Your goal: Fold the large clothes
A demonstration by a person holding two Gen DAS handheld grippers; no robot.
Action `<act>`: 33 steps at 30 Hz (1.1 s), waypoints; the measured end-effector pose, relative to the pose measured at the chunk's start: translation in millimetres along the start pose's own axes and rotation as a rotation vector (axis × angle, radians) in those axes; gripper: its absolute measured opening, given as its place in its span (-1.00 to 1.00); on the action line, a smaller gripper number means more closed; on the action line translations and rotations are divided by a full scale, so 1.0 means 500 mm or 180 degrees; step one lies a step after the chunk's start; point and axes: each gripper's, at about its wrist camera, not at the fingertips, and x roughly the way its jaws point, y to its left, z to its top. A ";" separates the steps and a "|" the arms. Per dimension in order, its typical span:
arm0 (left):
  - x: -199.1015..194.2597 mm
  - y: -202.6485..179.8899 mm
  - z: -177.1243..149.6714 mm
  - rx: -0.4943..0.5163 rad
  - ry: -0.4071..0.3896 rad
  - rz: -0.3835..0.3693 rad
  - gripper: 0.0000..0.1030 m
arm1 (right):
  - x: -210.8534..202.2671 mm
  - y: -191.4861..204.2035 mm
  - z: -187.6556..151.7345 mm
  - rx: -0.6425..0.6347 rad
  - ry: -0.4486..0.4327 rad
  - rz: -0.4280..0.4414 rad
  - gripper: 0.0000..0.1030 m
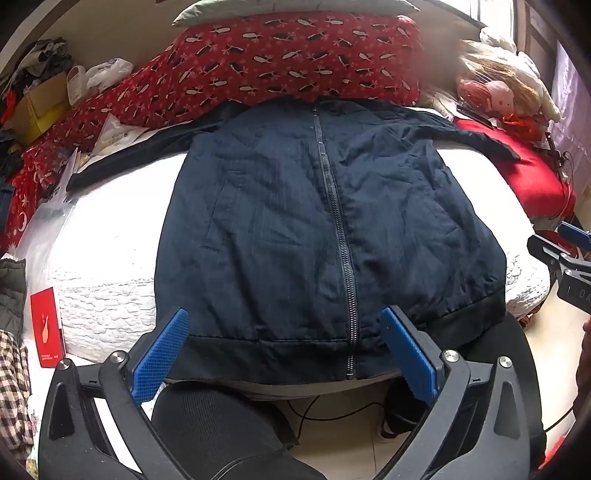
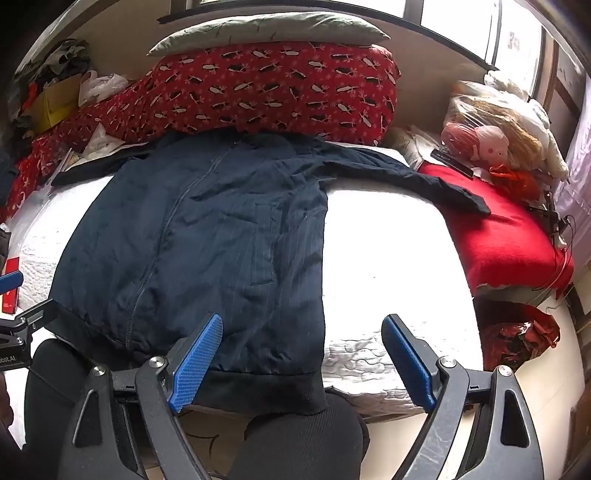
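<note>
One navy jacket [image 1: 280, 229] lay flat, zipped up, front side up on the white quilted bed [image 1: 107, 295], hem at the near edge, collar tucked under one red patterned pillow [image 1: 295, 62]. Two sleeves spread out sideways; right sleeve [image 2: 424, 181] reached onto one red blanket [image 2: 509, 236]. One zipper [image 1: 338, 225] ran down the middle. Left gripper [image 1: 284, 352] hovered above the hem, two blue pads wide apart, gripping nothing. Right gripper [image 2: 301, 356] hovered over the hem's right corner, two pads also spread, nothing between. One grey-green pillow [image 2: 266, 31] sat on top of the red one. One pink plush toy [image 2: 487, 142] far right.
</note>
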 end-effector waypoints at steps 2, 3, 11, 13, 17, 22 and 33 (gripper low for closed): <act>0.002 -0.001 0.001 0.0004 0.0006 -0.0003 1.00 | 0.002 0.000 0.000 0.0005 0.0006 0.0003 0.73; 0.002 -0.002 0.001 0.0004 0.0006 -0.0005 1.00 | 0.004 0.000 0.000 0.0009 0.0011 0.0004 0.73; 0.007 -0.010 0.005 0.0030 0.0002 -0.0055 1.00 | 0.009 -0.008 0.007 0.0057 0.0012 0.0015 0.73; 0.008 -0.011 0.004 0.0042 0.0015 -0.0079 1.00 | 0.013 -0.005 0.002 0.0060 0.0048 0.0018 0.73; 0.010 -0.013 0.002 0.0060 0.0027 -0.0096 1.00 | 0.016 -0.005 0.004 0.0082 0.0037 0.0042 0.73; 0.011 -0.013 0.002 0.0047 0.0033 -0.0099 1.00 | 0.019 -0.005 0.005 0.0089 0.0072 0.0062 0.73; 0.018 -0.009 0.004 0.0020 0.0067 -0.0120 1.00 | 0.024 0.000 0.006 0.0037 0.0100 0.0014 0.73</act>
